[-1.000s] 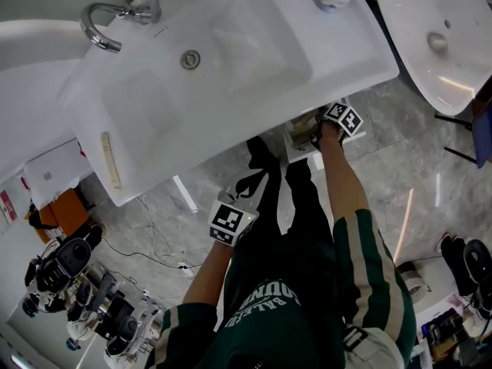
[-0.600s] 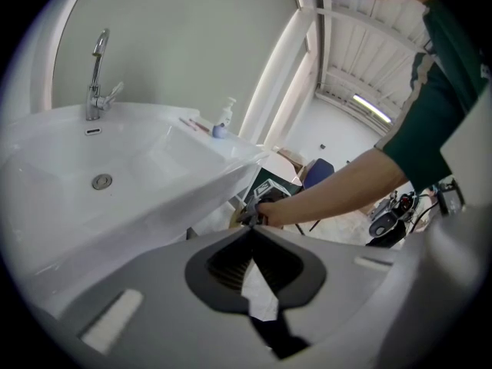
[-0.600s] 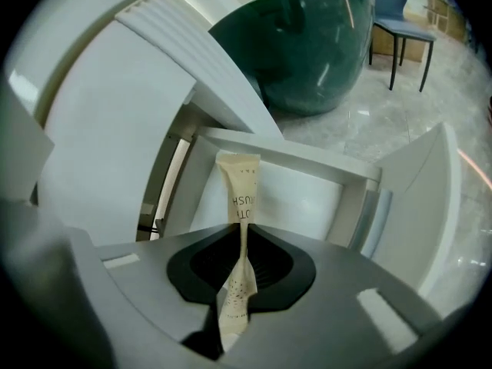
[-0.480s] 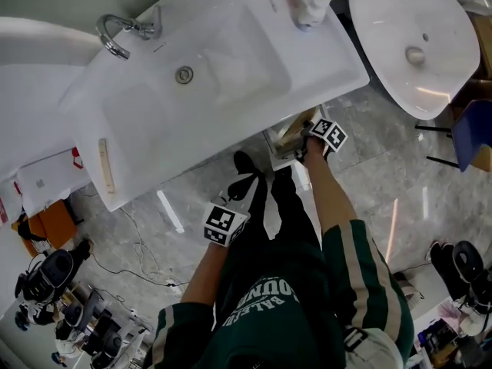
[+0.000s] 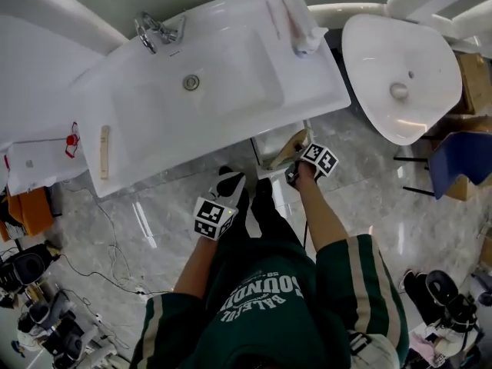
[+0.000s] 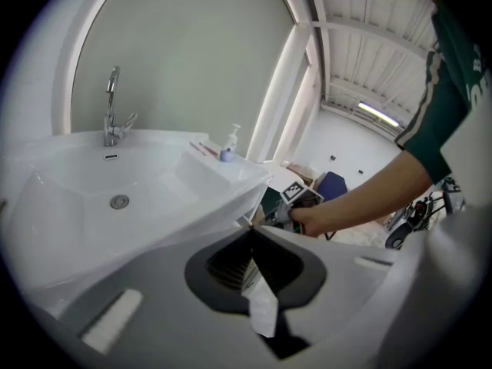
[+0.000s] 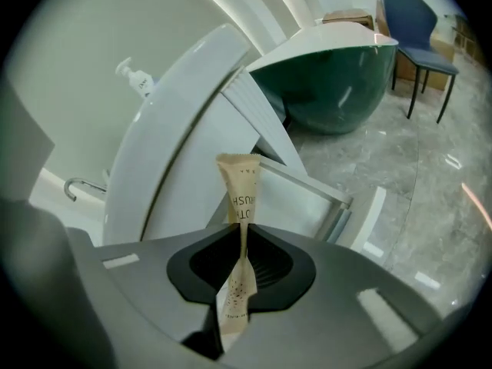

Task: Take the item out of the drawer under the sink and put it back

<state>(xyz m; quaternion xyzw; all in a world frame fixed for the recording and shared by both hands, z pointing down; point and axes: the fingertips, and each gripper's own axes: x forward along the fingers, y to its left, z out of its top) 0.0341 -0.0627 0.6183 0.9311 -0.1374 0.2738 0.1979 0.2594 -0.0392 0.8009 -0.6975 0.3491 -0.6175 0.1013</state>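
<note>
While the right claw (image 7: 243, 237) pinches a tan sachet (image 7: 240, 189) above the drawer (image 7: 304, 200) — left claw (image 6: 250, 241) closed

White sink counter (image 5: 311, 83): pump bottle (image 5: 307, 40) right rear, beige strip (image 5: 104, 151) left.

Grey marble floor (image 5: 154, 221), blue chair (image 5: 460, 162)

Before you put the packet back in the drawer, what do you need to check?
1. Packet pinched in the right claw: ok.
2. Drawer under the sink open: ok.
3. Left claw shut and away from the drawer: ok.
4. Packet lifted clear above the drawer: ok.
5. Free room inside the drawer: cannot tell.
</note>
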